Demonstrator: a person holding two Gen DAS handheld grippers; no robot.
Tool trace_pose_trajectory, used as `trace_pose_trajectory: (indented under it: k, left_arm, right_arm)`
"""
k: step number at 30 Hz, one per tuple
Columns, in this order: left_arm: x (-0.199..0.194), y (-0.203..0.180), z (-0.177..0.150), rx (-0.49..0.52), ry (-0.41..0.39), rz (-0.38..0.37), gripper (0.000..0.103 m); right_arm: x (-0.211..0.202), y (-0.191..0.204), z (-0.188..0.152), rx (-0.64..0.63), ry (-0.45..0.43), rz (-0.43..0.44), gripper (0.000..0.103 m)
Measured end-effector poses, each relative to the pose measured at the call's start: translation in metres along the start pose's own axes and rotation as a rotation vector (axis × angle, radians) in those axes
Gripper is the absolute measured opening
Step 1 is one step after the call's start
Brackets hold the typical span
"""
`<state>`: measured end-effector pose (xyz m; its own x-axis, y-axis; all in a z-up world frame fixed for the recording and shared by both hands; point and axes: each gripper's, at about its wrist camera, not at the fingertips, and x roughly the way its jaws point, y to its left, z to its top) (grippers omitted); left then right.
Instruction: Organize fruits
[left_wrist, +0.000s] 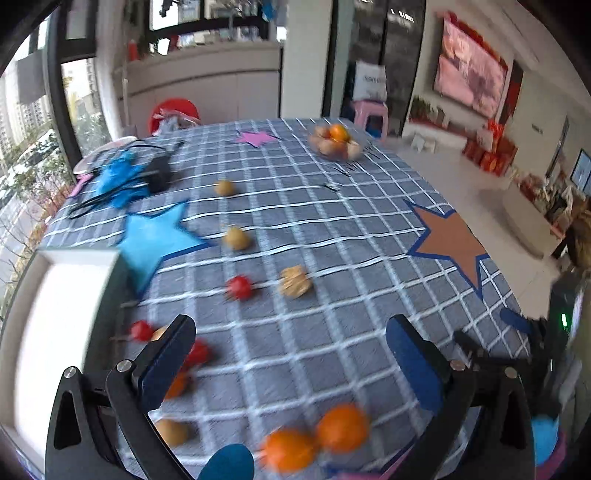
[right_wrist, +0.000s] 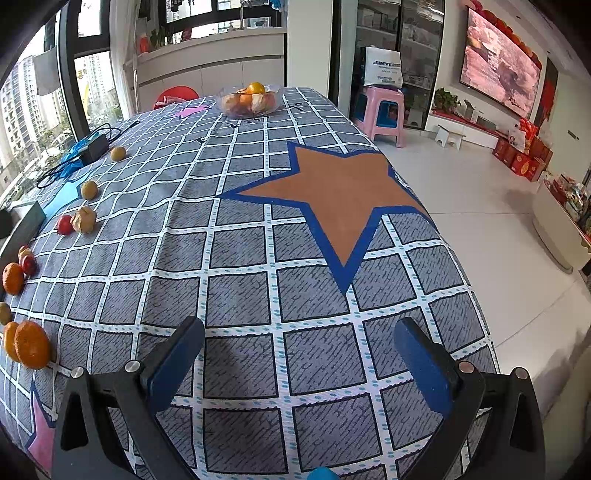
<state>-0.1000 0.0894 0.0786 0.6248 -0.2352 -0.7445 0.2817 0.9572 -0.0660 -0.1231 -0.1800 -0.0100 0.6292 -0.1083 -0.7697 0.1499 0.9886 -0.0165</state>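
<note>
On the table (right_wrist: 258, 229), two oranges (left_wrist: 317, 439) lay just before the left gripper (left_wrist: 291, 354), fingers apart and empty; the right gripper (right_wrist: 299, 350), likewise spread, stood farther off.

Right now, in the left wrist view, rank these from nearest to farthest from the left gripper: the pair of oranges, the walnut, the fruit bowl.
1. Pair of oranges: right below the left gripper, near table edge.
2. Walnut: mid-table, straight ahead.
3. Fruit bowl: far end of the table, slightly right.

Oranges (left_wrist: 341, 427), red (left_wrist: 239, 287) and tan fruits (left_wrist: 236, 238) lie scattered; a glass bowl (right_wrist: 250, 100) holds more.
</note>
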Motion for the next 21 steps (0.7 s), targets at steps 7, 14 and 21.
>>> trace_pose_trajectory:
  k: [7,14,21]
  left_arm:
    - [-0.002,0.037,-0.05,-0.025,0.011,0.049,0.103]
    - [0.018,0.059,-0.067,-0.087,0.056,0.065,0.103]
    - [0.036,0.067,-0.071,-0.102,0.1,0.144,0.103]
  right_arm:
    - [0.0,0.0,0.0,0.0,0.001,-0.002,0.103]
    - [0.0,0.0,0.0,-0.001,0.001,-0.002,0.103]
    - [0.0,0.0,0.0,-0.001,0.002,-0.002,0.103]
